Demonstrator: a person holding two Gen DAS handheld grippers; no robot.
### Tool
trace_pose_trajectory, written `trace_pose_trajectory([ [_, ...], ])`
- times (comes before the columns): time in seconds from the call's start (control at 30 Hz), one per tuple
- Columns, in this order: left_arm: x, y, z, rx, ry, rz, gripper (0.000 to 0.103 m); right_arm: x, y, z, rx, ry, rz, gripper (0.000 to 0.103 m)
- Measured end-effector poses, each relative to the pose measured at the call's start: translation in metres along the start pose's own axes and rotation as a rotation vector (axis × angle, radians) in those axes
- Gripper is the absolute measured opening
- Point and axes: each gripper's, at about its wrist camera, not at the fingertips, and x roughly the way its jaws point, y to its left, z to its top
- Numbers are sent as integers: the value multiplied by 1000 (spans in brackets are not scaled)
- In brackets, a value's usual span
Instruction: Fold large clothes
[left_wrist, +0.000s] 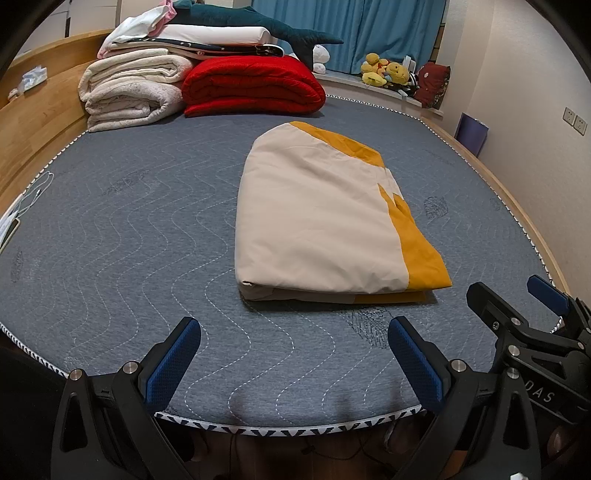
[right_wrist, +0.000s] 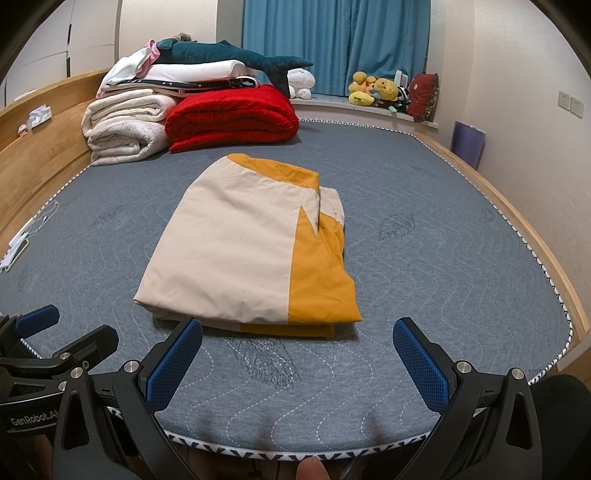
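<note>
A cream and mustard-yellow cloth lies folded into a flat rectangle in the middle of the grey quilted mattress; the right wrist view shows the same cloth just beyond my right fingers. My left gripper is open above the mattress's near edge, short of the cloth, with nothing between its blue pads. My right gripper is open too, close to the cloth's near fold and holding nothing. Each gripper appears at the side of the other's view: the right gripper and the left gripper.
Folded cream blankets and a red quilt are stacked at the far end, with white bedding and a teal plush shark on top. Wooden bed frame runs along the left. Plush toys sit on the sill before blue curtains.
</note>
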Motion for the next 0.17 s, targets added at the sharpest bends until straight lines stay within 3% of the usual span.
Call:
trace_pose_trajectory([
  [0.17, 0, -1, 0, 5, -7, -5, 101, 0, 0, 0, 0, -1, 0, 103],
])
